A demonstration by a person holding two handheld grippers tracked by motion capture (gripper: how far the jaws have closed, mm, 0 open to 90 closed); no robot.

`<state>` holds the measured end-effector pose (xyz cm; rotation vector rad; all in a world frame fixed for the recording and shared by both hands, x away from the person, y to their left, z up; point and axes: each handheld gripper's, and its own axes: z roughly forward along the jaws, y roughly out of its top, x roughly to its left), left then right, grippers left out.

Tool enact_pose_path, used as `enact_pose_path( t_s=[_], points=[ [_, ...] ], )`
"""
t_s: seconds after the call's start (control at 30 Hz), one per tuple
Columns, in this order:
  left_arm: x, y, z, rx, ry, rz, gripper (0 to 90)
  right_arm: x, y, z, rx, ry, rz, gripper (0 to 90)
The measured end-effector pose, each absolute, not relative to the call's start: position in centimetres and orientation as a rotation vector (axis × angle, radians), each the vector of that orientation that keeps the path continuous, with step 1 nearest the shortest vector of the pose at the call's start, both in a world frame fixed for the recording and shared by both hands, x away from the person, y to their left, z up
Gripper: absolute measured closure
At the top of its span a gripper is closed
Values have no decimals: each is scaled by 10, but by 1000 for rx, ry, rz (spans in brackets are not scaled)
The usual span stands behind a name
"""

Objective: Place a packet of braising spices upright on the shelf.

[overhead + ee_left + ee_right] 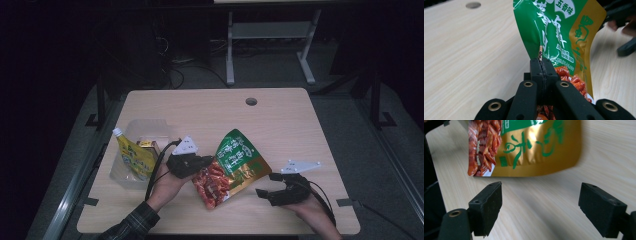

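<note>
High view: the left gripper [200, 162] is clamped on the left edge of a green, gold and red snack bag [231, 167], which sits over the middle of the table [280, 125], tilted, top end pointing away from the person. The right gripper [267, 192] is just right of the bag's lower gold corner, apart from it, jaws spread. A clear tub [131, 172] at the table's left side holds a yellow pouch [134, 157] and a small carton [148, 144].

Left gripper view: the jaws are pressed together on a thin edge of the bag [559, 32], which rises above them clear of the tabletop. The right gripper [624, 27] shows dark at the far right.

Right gripper view: both jaws stand wide with bare table [536, 207] between them. The bag's [534, 147] gold lower end hangs ahead of and above the jaws, untouched by either pad.
</note>
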<state>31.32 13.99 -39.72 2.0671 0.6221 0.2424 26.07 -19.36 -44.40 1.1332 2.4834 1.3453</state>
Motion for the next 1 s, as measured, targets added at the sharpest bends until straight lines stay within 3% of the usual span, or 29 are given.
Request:
enact_pose_path(
  t_s=[0.13,0.4,0.53,0.57,0.8,0.87,1.0],
  points=[
    [310,140,-392,2039,615,251,900,271,-182,-446,1120,2481,1406,199],
    [310,143,-389,2009,619,245,900,288,-169,-448,1109,2412,1623,328],
    [310,142,-389,2008,619,247,900,293,-165,-448,1112,2408,1684,426],
    [310,142,-390,2013,622,255,900,293,-162,-447,1096,2403,1693,525],
    [310,144,-391,2002,634,253,899,296,-160,-441,1065,2382,1692,839],
    [310,143,-392,2002,630,255,897,296,-160,-439,1050,2391,1687,885],
    [310,142,-393,1997,632,241,890,295,-165,-432,1005,2417,1669,894]
  ],
)
